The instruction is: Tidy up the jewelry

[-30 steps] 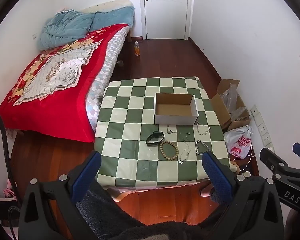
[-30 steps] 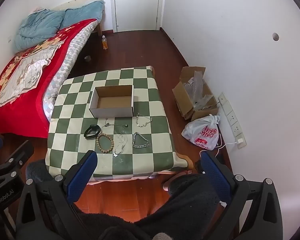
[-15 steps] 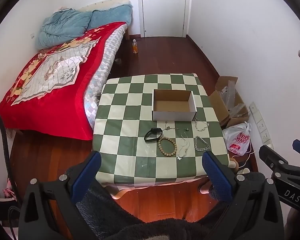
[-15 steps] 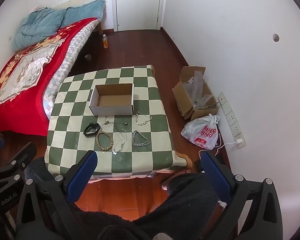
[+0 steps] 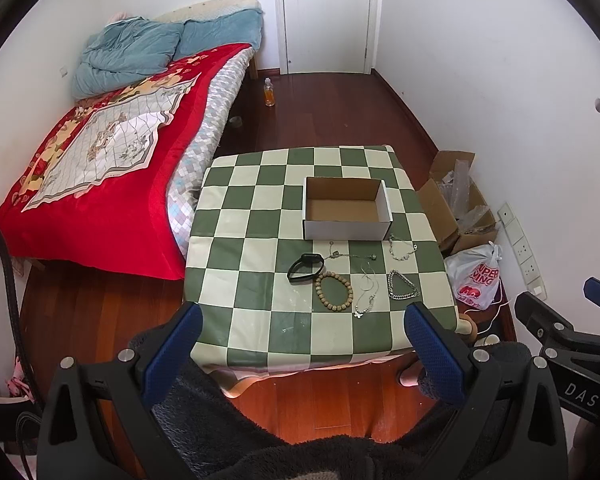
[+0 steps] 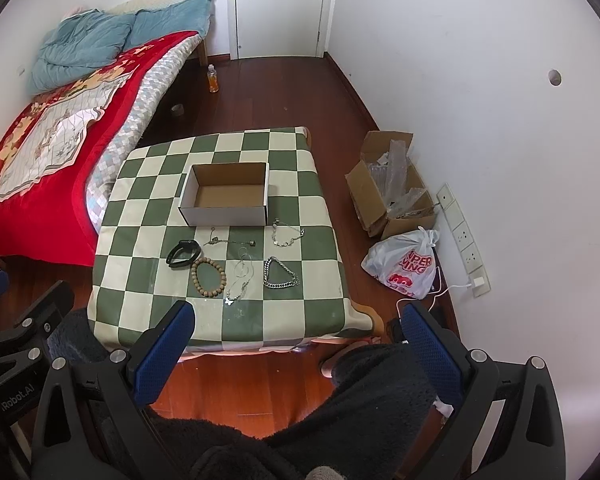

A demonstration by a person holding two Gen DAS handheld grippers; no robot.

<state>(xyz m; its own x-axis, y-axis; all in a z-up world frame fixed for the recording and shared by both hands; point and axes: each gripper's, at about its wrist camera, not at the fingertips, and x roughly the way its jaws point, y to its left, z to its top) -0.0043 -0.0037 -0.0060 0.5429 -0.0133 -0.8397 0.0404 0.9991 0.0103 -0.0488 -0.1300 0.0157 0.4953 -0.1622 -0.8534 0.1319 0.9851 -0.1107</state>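
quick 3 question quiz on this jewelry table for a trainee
1. True or false: the box already holds jewelry.
2. Which piece lies nearest the table's left edge? A) black band B) bead bracelet C) chain bracelet
3. Fill in: the jaws of the left gripper and right gripper stand ____.

Key: 1 false, the box is empty and every piece lies on the table. 2 A. 3 open, holding nothing.

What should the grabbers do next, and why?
Probably lower the open right gripper toward the chunky silver chain. All the jewelry lies on the checkered table, the cardboard box is empty, and both grippers hang well back.
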